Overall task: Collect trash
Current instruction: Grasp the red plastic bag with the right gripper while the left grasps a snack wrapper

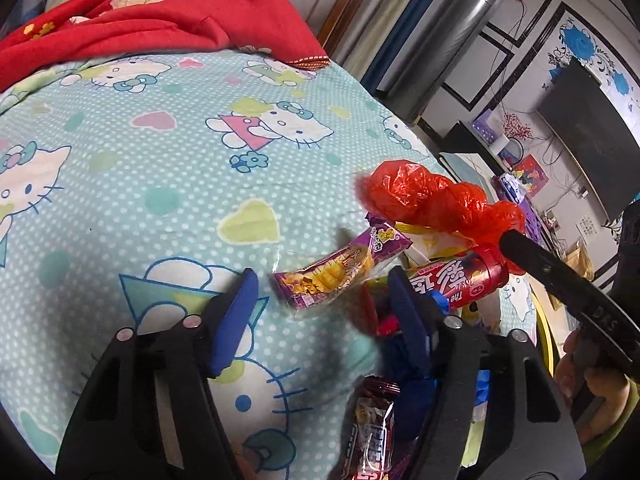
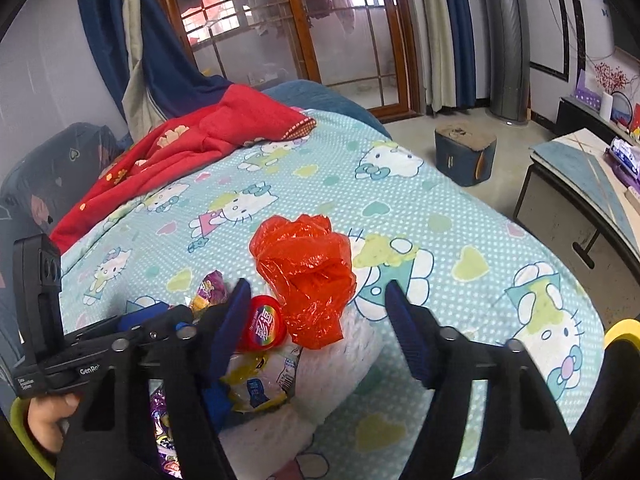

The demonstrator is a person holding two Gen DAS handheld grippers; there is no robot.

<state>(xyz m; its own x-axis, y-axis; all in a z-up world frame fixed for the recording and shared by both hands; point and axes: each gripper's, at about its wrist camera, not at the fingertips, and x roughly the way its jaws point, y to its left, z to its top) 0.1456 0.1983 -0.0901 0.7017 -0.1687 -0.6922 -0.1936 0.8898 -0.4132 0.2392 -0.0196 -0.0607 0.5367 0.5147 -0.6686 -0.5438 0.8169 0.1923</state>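
The left gripper hangs spread over the bed, a purple wrapper between its tips. At two o'clock lies a red bag beside a red can. The right gripper gapes, holding nothing, around the red bag.

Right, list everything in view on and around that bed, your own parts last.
plastic bag: 1, red, crumpled, on the trash pile
candy tube: 1, red, under the bag
snack wrapper: 1, purple and yellow, left of the tube
chocolate wrapper: 1, dark, near edge
yellow wrapper: 1, yellow and white, below the tube
bedsheet: 1, teal, cartoon cats
blanket: 1, red, far end
stool: 1, dark blue, on floor
left tongs: open
right tongs: open
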